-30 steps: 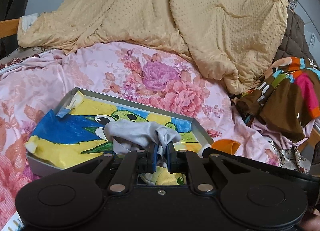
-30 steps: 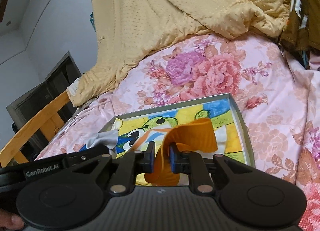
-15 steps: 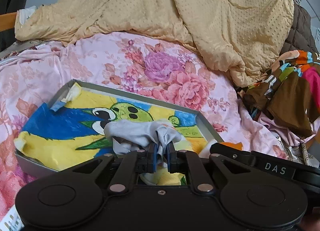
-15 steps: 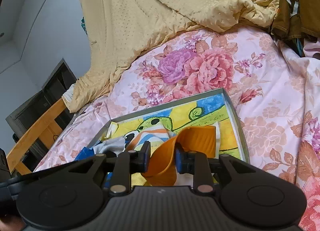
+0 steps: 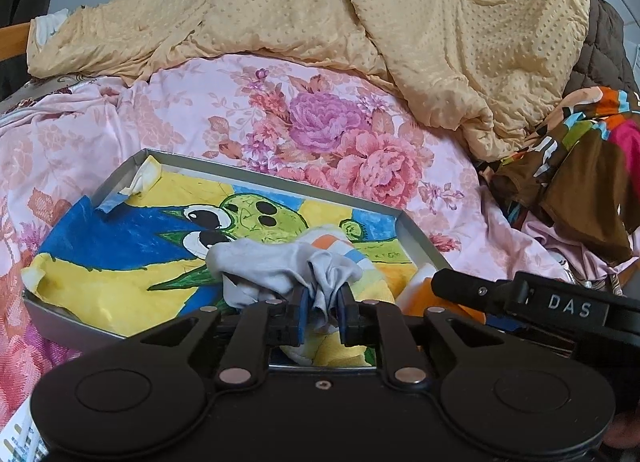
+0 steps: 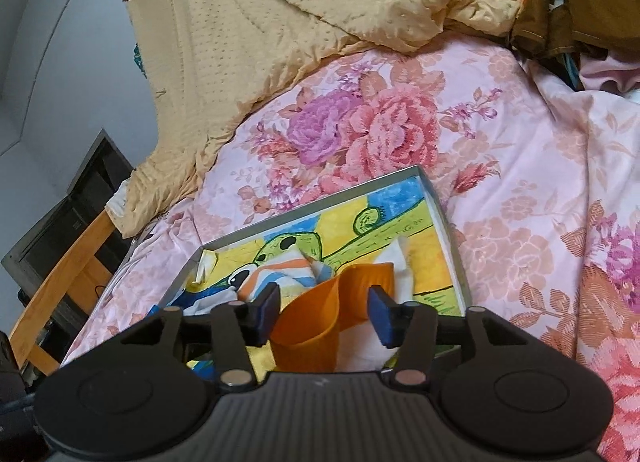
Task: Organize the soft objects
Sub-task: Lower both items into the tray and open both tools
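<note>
Grey cloth (image 5: 276, 262) is bunched between the blue pads of the left gripper (image 5: 320, 312), whose jaws have just been opening slightly; they stand narrow, and a pinched fold of the fabric is seen between them, apparently gripped. The rest of that cloth is draped forward and to the left of the jaws, resting on the cartoon-printed towel (image 5: 120, 262) that lines the metal tray (image 5: 256, 176).

Orange fabric (image 6: 320, 318) is seen between the 2 pads of the right gripper (image 6: 324, 312), whose jaws have just been opening and now stand apart, with neither pad pressing on it (a release, it is judged). The piece is curled into a loop, its long axis running away from the jaws into the tray, beside a striped cloth (image 6: 280, 274).

Both pieces are already over the tray, which lies on a floral bedsheet (image 6: 520, 182) below a yellow blanket (image 5: 440, 22). The coming move is judged to turn on the left jaws: the grey cloth lies directly ahead and below, so only a fuller opening is needed.
</note>
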`<state>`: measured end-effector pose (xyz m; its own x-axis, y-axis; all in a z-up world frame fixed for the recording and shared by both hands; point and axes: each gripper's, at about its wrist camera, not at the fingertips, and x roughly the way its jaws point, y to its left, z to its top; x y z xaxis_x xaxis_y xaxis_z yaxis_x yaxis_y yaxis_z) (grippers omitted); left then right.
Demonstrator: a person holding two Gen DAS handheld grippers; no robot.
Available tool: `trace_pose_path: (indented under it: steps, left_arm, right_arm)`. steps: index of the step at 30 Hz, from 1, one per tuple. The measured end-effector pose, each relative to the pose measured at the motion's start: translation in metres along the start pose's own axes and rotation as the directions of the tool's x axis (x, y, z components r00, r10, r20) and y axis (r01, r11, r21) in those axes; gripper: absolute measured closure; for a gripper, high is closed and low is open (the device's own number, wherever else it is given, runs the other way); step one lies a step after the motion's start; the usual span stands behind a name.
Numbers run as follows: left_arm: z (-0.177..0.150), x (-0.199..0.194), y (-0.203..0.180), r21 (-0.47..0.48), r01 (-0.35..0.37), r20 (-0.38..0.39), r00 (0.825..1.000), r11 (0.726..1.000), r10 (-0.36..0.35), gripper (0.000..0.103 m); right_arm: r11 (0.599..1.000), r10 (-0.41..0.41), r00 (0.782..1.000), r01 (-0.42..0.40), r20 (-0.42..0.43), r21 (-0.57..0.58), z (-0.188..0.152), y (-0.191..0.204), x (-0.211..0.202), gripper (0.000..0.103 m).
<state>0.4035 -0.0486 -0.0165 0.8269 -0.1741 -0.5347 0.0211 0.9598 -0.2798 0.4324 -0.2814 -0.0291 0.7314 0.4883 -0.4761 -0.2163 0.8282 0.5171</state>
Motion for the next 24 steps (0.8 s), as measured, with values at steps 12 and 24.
trace_pose_path:
  steps: [12,24]
  left_arm:
    - [0.002,-0.009,0.003,-0.041,-0.019,0.002,1.0,0.999,0.019,0.064]
    - [0.006,-0.048,0.005,-0.065,-0.085,0.066,0.994,0.994,0.089,0.024]
  right_arm:
    - [0.999,-0.034,0.999,0.034,-0.016,-0.037,-0.001,0.004,-0.001,0.025]
    - [0.997,-0.028,0.999,0.031,0.037,-0.076,-0.001,0.02,-0.03,0.005]
